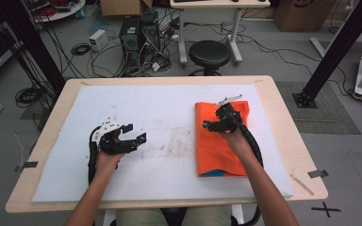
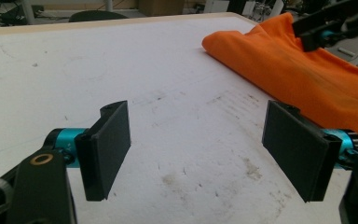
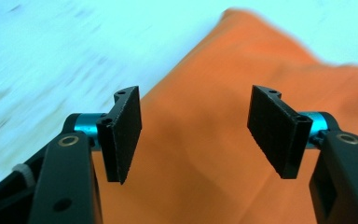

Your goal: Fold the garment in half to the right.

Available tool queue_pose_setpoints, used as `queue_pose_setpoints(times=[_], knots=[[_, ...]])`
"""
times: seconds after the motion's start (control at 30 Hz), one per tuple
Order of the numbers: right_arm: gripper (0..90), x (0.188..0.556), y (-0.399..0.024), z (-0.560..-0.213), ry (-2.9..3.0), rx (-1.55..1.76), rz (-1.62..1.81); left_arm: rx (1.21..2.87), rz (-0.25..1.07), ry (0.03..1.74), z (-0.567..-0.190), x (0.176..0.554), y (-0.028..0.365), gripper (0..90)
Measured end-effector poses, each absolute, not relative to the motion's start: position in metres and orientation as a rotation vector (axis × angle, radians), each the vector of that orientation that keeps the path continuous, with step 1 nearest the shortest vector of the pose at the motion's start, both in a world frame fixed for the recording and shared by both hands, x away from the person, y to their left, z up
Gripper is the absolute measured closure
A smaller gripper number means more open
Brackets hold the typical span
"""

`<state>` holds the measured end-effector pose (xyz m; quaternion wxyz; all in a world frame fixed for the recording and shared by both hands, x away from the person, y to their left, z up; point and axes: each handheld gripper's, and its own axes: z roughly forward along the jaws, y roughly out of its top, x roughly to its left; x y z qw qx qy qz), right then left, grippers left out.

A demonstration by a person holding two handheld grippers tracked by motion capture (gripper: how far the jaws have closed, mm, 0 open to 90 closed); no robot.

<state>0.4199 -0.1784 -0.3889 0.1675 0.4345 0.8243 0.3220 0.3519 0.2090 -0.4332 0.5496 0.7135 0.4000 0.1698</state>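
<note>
An orange cloth (image 1: 217, 153) lies folded on the right half of the white mat (image 1: 160, 108), with a bit of blue showing at its near edge. My right gripper (image 1: 213, 118) hovers over the cloth's far part, open, and nothing sits between its pads. In the right gripper view the cloth (image 3: 200, 158) lies under the open right gripper (image 3: 196, 135). My left gripper (image 1: 135, 133) rests on the mat's left half, open and empty, pointing toward the cloth. The left gripper view shows the open left gripper (image 2: 198, 149) over bare mat, the cloth (image 2: 284, 60) beyond, and the right gripper (image 2: 326, 25) above it.
The mat covers a wooden table (image 1: 285, 122) and carries faint dirt marks (image 1: 179, 141) in its middle. Beyond the far edge stand a black stool (image 1: 209, 54), a computer tower (image 1: 131, 33) and cables on the floor.
</note>
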Motion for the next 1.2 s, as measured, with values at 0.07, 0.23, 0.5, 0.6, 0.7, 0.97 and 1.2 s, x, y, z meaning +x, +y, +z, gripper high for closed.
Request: queue_pose_setpoints(times=[0.07, 0.23, 0.5, 0.6, 0.7, 0.97, 1.2], knots=[[35.6, 0.434, -0.174, -0.394, 2.329, 1.286, 0.886, 1.689, 0.402, 0.944, -0.433, 0.352, 0.209, 23.6], [35.6, 0.455, -0.158, -0.416, 2.309, 1.368, 0.818, 1.686, 0.402, 0.947, -0.433, 0.352, 0.21, 23.6], [36.0, 0.464, -0.142, -0.43, 2.349, 1.388, 0.837, 1.689, 0.405, 0.942, -0.433, 0.351, 0.209, 23.6], [38.8, 0.466, -0.156, -0.416, 2.261, 1.414, 0.953, 1.69, 0.402, 0.943, -0.433, 0.351, 0.208, 23.6], [51.7, 0.471, -0.165, -0.41, 2.185, 1.443, 0.911, 1.693, 0.399, 0.938, -0.433, 0.351, 0.207, 23.6], [55.4, 0.496, -0.152, -0.43, 2.223, 1.499, 0.818, 1.698, 0.395, 0.938, -0.434, 0.352, 0.205, 23.6], [52.7, 0.504, -0.144, -0.435, 2.268, 1.501, 0.895, 1.698, 0.393, 0.941, -0.435, 0.353, 0.207, 23.6]])
